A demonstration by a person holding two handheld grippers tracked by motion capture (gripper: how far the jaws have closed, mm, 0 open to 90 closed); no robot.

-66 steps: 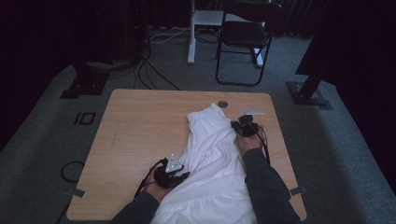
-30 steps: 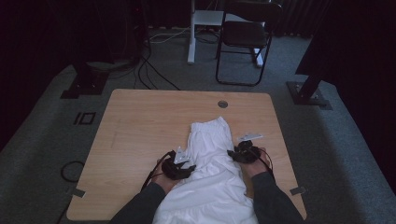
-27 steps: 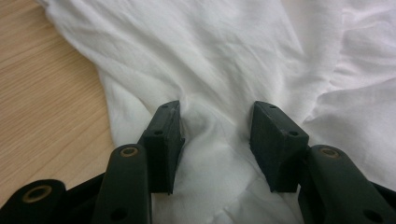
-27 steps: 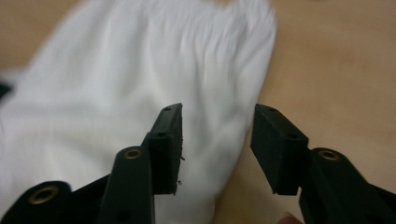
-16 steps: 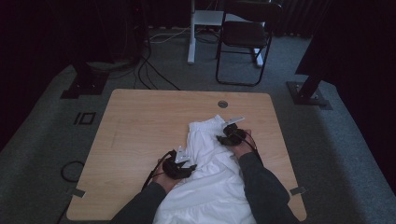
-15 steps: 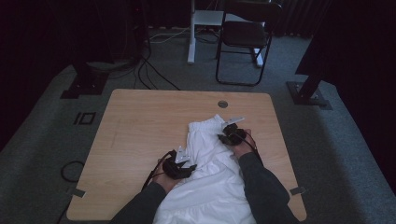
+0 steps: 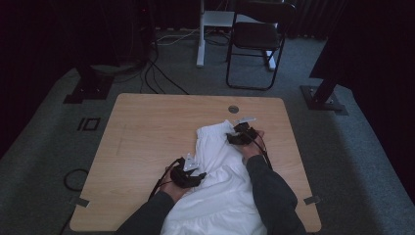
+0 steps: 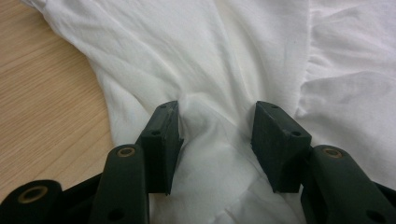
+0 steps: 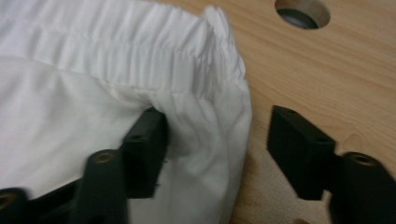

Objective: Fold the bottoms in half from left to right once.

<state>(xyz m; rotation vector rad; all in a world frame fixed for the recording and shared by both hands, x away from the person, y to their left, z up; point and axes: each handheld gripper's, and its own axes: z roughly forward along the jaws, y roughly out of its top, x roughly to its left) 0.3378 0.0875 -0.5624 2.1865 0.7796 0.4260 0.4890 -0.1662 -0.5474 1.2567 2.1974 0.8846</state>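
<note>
A white garment [image 7: 220, 166] with a gathered elastic band [image 9: 140, 46] lies crumpled on the wooden table [image 7: 147, 127]; its near part hangs over the front edge. My left gripper [image 7: 188, 174] rests on its left side. In the left gripper view a pucker of cloth [image 8: 210, 126] is bunched between the half-closed jaws of my left gripper [image 8: 217, 112] and touches both pads. My right gripper [image 7: 242, 134] sits at the garment's far right corner. Its jaws have just been opening: in the right gripper view [image 9: 217, 121] one pad [image 9: 144, 140] lies on the cloth, the other over bare wood, the garment's edge loose between them.
A round cable hole [image 7: 233, 108] lies in the table just beyond the right gripper. A black chair [image 7: 257, 39] and a white post stand behind the table. Dark stand bases [image 7: 88, 88] sit on the carpet at both far corners, with cables on the floor.
My right gripper has moved away from the person and leftward along the garment's right edge to its far corner, and its jaws have spread apart. The left gripper has stayed put.
</note>
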